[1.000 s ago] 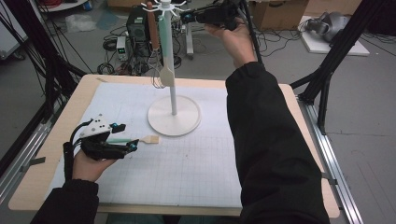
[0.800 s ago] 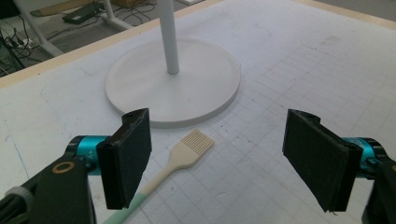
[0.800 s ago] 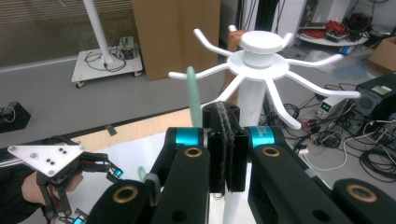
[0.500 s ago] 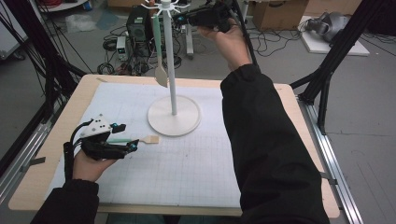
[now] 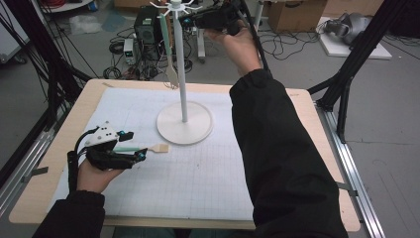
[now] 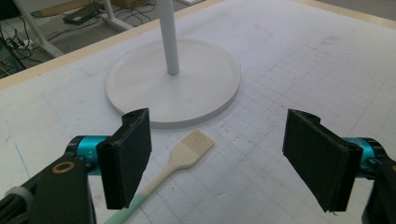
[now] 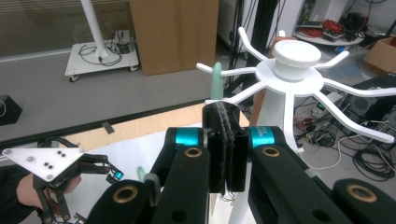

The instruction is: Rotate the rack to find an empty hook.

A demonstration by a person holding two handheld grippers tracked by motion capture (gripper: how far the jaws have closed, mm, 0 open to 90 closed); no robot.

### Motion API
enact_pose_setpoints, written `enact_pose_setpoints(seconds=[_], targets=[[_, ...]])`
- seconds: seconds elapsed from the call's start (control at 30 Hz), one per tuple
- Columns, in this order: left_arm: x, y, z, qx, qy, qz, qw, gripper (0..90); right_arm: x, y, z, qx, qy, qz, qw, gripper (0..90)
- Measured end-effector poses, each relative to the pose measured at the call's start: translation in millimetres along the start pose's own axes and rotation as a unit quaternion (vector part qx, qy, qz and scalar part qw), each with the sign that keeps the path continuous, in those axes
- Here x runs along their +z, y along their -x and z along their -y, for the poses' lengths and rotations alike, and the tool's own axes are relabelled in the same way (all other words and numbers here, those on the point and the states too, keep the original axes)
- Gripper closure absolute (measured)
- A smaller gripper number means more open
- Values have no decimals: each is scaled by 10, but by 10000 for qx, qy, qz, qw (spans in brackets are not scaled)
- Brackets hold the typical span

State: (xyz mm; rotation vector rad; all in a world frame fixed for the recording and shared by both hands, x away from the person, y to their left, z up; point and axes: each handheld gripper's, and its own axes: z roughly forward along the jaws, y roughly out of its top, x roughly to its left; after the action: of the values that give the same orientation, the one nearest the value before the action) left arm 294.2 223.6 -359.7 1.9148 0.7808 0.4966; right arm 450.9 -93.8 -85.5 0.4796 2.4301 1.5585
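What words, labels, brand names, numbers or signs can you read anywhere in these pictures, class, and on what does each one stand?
No text can be read with certainty.
Teal collar of the right claw: small dark print, too blurred to read.
White mat under the brush: printed grid lines, no legible numbers.
Cardboard boxes on the floor: no legible markings.

Pretty cluttered workshop: grey floor [image 5: 381,94] covered in tangled black cables [image 5: 292,47], with cardboard boxes [image 5: 292,15] at the back. Black frame struts [image 5: 356,59] flank the wooden tabletop [image 5: 307,106], which carries a white gridded mat [image 5: 198,173].
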Motion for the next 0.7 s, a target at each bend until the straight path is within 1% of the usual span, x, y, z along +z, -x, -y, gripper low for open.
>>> enact_pose_setpoints(seconds=[0.3,0.4,0.5,0.57,0.67,0.7], targets=[[-2,1,1,10,-8,10,10000,242,26,-26,-11,-42,26,-38,10000,896],[-7,-6,1,27,-8,11,10000,242,7,-33,8,-24,44,-56,10000,895],[-13,-9,3,-6,19,-5,10000,242,-36,-25,70,11,86,-71,9999,893],[-21,-13,4,14,8,-17,10000,242,-68,-28,122,10,131,-85,9999,891],[-22,-16,6,11,8,-21,10000,242,-127,-24,227,66,129,-112,9998,889],[-19,-15,6,10,11,-28,10000,242,-140,-23,251,51,124,-98,9999,878]])
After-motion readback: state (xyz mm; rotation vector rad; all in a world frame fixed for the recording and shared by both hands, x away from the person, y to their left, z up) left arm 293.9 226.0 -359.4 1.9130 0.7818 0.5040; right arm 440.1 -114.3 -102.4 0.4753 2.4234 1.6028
